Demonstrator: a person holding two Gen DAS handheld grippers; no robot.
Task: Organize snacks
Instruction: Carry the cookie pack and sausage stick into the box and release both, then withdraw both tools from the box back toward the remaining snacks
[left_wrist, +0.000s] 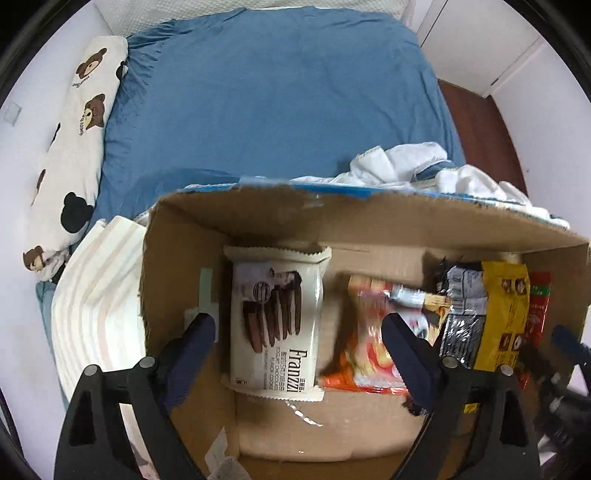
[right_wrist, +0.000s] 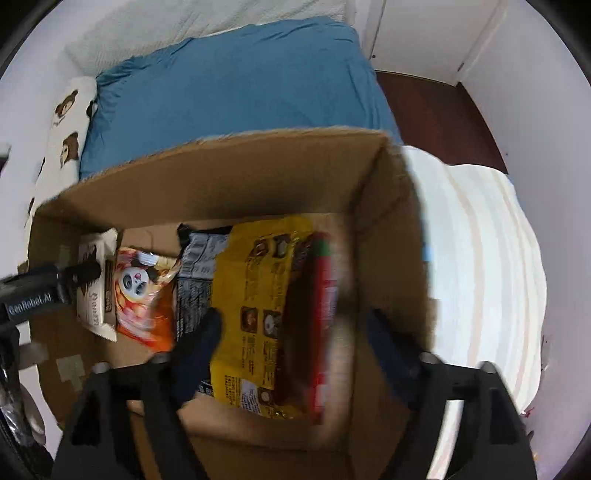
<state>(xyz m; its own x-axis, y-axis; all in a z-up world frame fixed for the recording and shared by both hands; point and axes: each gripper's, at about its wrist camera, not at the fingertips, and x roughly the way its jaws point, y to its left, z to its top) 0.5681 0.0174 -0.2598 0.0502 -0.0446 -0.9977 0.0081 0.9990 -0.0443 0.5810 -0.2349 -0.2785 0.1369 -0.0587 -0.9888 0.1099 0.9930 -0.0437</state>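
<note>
1. A cardboard box (left_wrist: 258, 218) stands on a bed with a blue sheet (left_wrist: 280, 96), and both grippers look down into it.
2. The left gripper (left_wrist: 299, 325) has its fingers wide apart. They hold nothing.
3. Between these fingers lies a white cookie pack (left_wrist: 275, 317), flat on the bottom of the box, in the left part.
4. Just to the right of it lies an orange snack bag (left_wrist: 364, 343) with a panda face; it looks blurred.
5. Further right are a grey-black packet (left_wrist: 461, 317), a yellow bag (left_wrist: 504, 314) and a red packet (left_wrist: 539, 302), side by side near the right wall of the box.
6. The right gripper (right_wrist: 291, 325) also has its fingers apart, one on each side of the yellow bag and the red packet. I cannot tell if they touch them.
7. A pillow with bears (left_wrist: 74, 147) lies at the far left of the bed, and a striped cloth (left_wrist: 96, 306) lies beside the box.
</note>
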